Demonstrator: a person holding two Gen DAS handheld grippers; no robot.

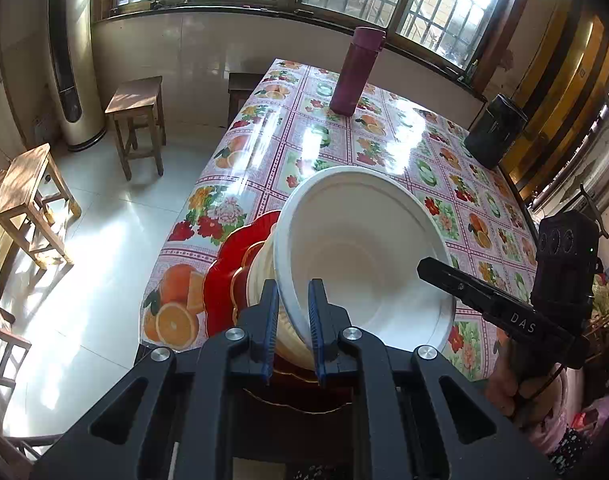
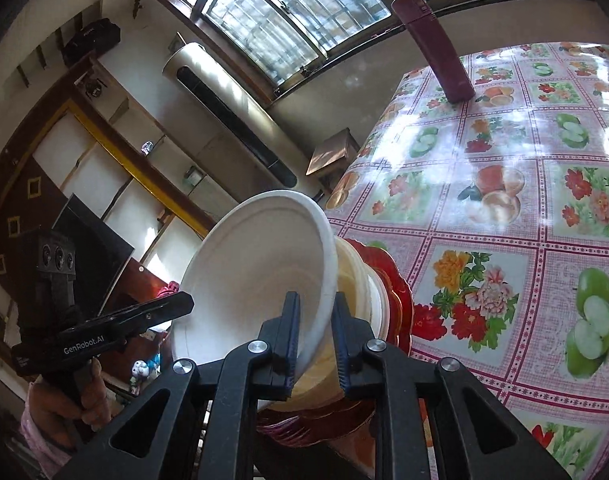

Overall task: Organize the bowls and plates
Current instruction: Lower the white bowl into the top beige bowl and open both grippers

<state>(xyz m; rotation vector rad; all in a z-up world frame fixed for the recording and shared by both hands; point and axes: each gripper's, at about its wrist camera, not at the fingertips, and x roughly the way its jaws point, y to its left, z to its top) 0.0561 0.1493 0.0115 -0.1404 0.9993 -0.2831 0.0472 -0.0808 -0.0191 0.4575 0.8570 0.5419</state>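
Note:
A white bowl (image 1: 364,248) tops a stack of cream bowls (image 1: 260,276) that rests on red plates with gold rims (image 1: 220,276) at the near edge of the table (image 1: 344,140). My left gripper (image 1: 294,328) is shut on the white bowl's near rim, tilting it. My right gripper (image 2: 314,340) is shut on the opposite rim of the same white bowl (image 2: 256,272), with the cream bowls (image 2: 356,280) and red plates (image 2: 400,292) beside it. Each gripper shows in the other's view, the right one (image 1: 496,304) and the left one (image 2: 104,332).
A maroon flask (image 1: 354,72) stands at the far end of the fruit-patterned tablecloth. A dark canister (image 1: 492,132) sits at the right edge. Wooden stools (image 1: 138,120) stand on the tiled floor to the left, near a tall air conditioner (image 1: 70,60).

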